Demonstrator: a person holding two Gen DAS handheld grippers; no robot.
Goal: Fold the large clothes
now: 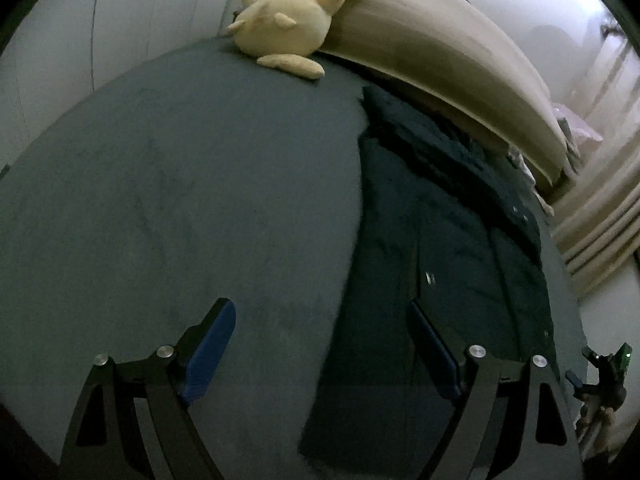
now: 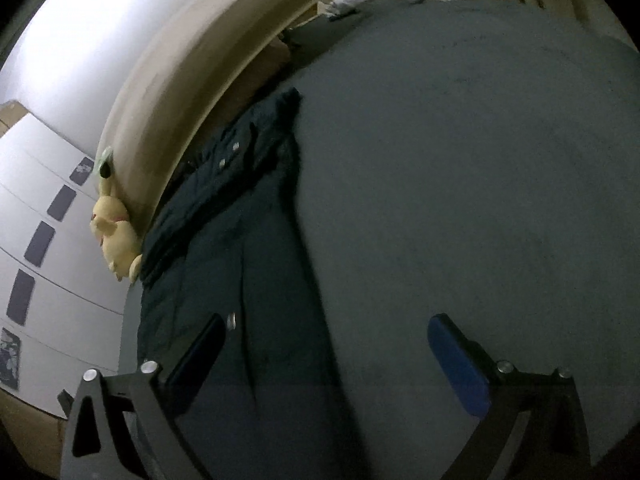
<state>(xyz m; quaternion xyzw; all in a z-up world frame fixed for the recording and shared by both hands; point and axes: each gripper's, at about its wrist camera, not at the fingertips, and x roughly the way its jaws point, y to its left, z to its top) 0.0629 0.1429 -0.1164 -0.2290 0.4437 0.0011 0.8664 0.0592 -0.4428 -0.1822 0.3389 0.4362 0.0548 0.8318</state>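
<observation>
Left gripper (image 1: 320, 354): jaws wide, empty. Dark navy jacket (image 1: 440, 240): folded lengthwise, lying along bed (image 1: 180, 180) from headboard edge toward near edge. Right gripper (image 2: 336, 364): jaws wide, empty. Next, likely: pinch both hem corners through all layers, lift evenly, fold toward collar.

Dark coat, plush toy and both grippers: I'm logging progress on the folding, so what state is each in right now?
Dark coat: lies on the grey bed cover, folded lengthwise into a long strip, held by neither gripper.
Yellow plush toy: lying tipped over, leaning against the beige headboard.
Left gripper: open, nothing between the jaws.
Right gripper: open wide, empty, over the coat's edge.
</observation>
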